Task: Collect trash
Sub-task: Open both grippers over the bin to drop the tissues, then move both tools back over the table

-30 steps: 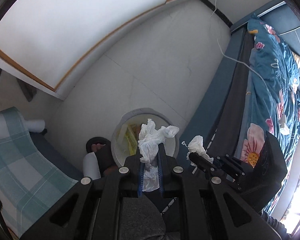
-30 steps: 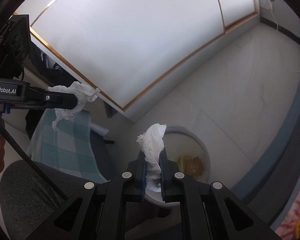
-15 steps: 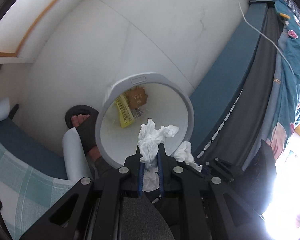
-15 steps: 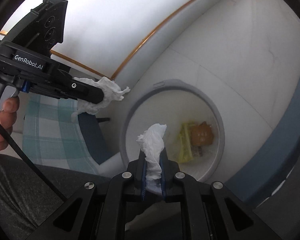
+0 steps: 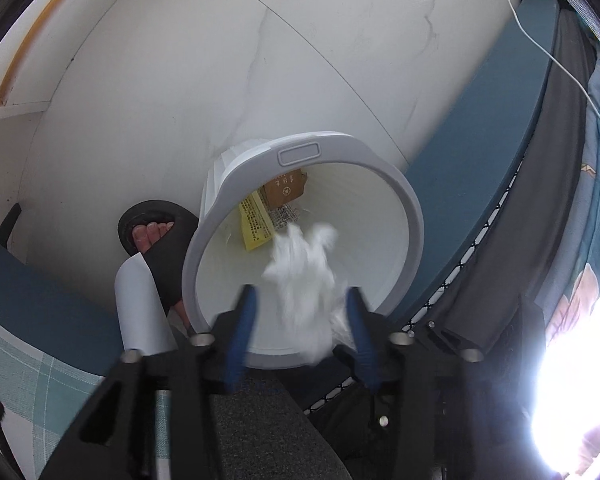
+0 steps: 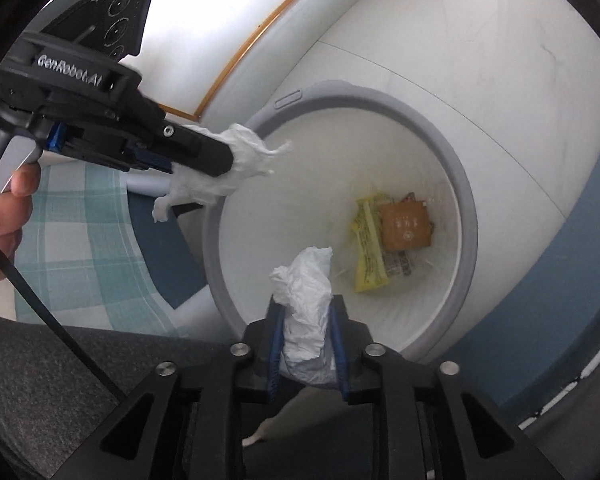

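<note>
**A:** Start on the left. What's your left claw (image 5: 300,292) doing?

**Me:** Its jaws have just been opening and now stand wide. My left wad (image 5: 304,272) of tissue is between them, blurred and clear of both pads, so I judge it is dropping. From my right wrist view that wad (image 6: 244,156) sits right at the bin (image 5: 416,232) rim's left edge, with a tail hanging outside the rim.

**A:** So the risk there?

**Me:** It could catch the rim and tip out onto the floor (image 5: 100,160) beside the slipper (image 5: 168,248) rather than into the bin. Tissue is light and drifts, and a corner may cling to a pad.

**A:** And the right?

**Me:** My right claw (image 6: 306,304) has also just been opening, but only narrowly. The right wad (image 6: 304,276) stands upright between the jaws, above the bin's near edge. I think it may stay wedged there instead of falling, or slide down short of the rim if I pull away early.

**A:** Anything inside the bin to worry about?

**Me:** No. Just a yellow packet (image 6: 368,248) and a brown one (image 6: 406,228) lying at the bottom, well apart from both wads.
</note>
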A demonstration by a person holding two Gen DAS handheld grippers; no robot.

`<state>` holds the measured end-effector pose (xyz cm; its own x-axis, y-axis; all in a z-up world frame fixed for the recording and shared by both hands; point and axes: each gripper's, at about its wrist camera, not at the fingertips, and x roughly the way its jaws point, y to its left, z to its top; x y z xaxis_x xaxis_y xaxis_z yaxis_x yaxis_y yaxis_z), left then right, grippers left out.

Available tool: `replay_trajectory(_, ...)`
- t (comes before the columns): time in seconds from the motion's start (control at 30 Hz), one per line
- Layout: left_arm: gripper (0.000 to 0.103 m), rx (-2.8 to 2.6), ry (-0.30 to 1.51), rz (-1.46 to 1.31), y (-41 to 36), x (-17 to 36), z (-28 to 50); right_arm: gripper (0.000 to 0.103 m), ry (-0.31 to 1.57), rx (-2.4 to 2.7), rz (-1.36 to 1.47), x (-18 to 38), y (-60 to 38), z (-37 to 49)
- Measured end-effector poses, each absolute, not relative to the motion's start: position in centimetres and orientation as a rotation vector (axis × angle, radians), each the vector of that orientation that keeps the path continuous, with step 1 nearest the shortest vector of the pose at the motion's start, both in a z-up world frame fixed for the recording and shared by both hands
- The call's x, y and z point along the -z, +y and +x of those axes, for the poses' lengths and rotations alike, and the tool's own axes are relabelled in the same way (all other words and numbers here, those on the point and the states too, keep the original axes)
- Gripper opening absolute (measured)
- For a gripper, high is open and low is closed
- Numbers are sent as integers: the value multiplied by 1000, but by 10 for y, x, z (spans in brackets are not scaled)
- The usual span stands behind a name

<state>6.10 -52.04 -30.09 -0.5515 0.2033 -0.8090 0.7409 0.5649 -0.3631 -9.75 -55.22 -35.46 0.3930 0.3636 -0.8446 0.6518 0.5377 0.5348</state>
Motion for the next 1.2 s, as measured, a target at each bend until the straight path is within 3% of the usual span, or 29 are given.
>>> replay_trajectory(0.13, 53, 957, 2054, 783, -523, 302, 54, 41, 1227, 230, 1015, 352, -548, -95)
replay_trajectory(0.3, 55, 972, 2003, 800, -529, 290, 59, 41, 1244, 206, 1011, 348, -546, -96)
replay_trajectory(0.33, 57, 982, 1983, 798, -531, 286, 61, 43, 1241, 204, 1012, 347, -546, -97)
replay_trajectory(0.4, 71, 990, 1934, 804, -534, 274, 64, 48, 1233, 214, 1013, 344, -548, -98)
replay_trajectory(0.43, 72, 990, 1903, 816, -535, 267, 65, 48, 1226, 219, 1014, 342, -550, -98)
replay_trajectory(0.67, 72, 1052, 1720, 800, -536, 210, 69, 49, 1144, 254, 992, 316, -562, -103)
replay_trajectory(0.8, 72, 1046, 1632, 726, -526, 176, 76, 59, 1066, 289, 968, 294, -568, -111)
replay_trajectory(0.9, 72, 1036, 1573, 678, -517, 153, 77, 59, 1021, 312, 933, 275, -572, -114)
replay_trajectory(1.2, 72, 944, 1196, 480, -469, 44, 77, 63, 875, 361, 828, 209, -579, -121)
